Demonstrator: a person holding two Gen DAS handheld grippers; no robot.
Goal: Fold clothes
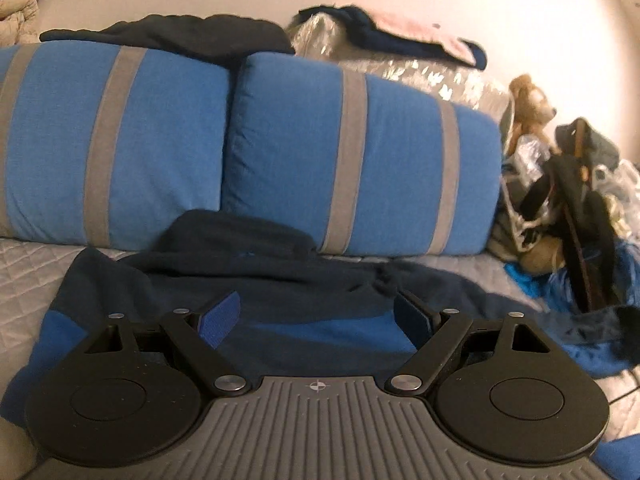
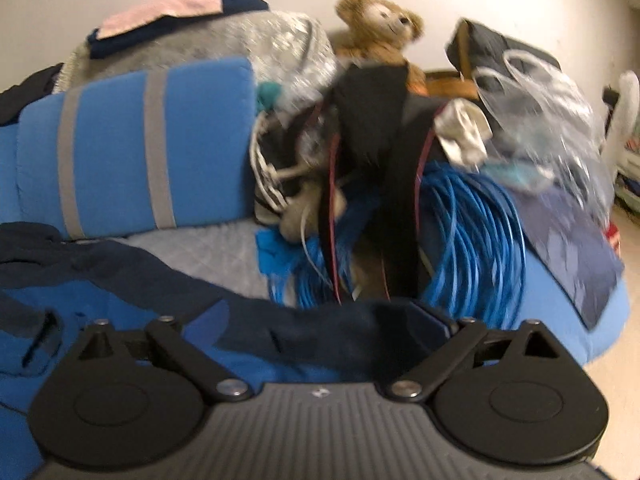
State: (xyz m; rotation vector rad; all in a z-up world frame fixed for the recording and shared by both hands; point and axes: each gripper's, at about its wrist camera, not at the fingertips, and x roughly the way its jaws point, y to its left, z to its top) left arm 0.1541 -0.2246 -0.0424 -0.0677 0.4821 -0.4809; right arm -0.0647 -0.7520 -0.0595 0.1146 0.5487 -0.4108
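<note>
On the grey quilted bed cover [image 1: 28, 280] in front of you lies the navy and blue garment [image 1: 280, 280], spread out and rumpled, its upper edge reaching the foot of the two blue cushions [image 1: 160, 140] with grey stripes that stand against the wall. Your left tongs [image 1: 318, 320] hang over the middle of that garment with the jaws spread wide and nothing between them; the blue pads [image 1: 220, 316] show clear of the cloth. Behind the cushions a dark piece of clothing [image 1: 180, 36] is draped along the top.

Further right, your right tongs [image 2: 316, 328] sit over the garment's dark sleeve or edge [image 2: 304, 320], which runs across between the jaws (this view is blurred, so you cannot tell whether the fingers touch it). The jaws stand wide apart and do not pinch the cloth. Beyond them is a heap: a coil of blue cable [image 2: 472, 240], black straps [image 2: 400, 200], a teddy bear [image 2: 384, 24] on top, and crumpled clear plastic [image 2: 552, 128] at the far right.
</note>
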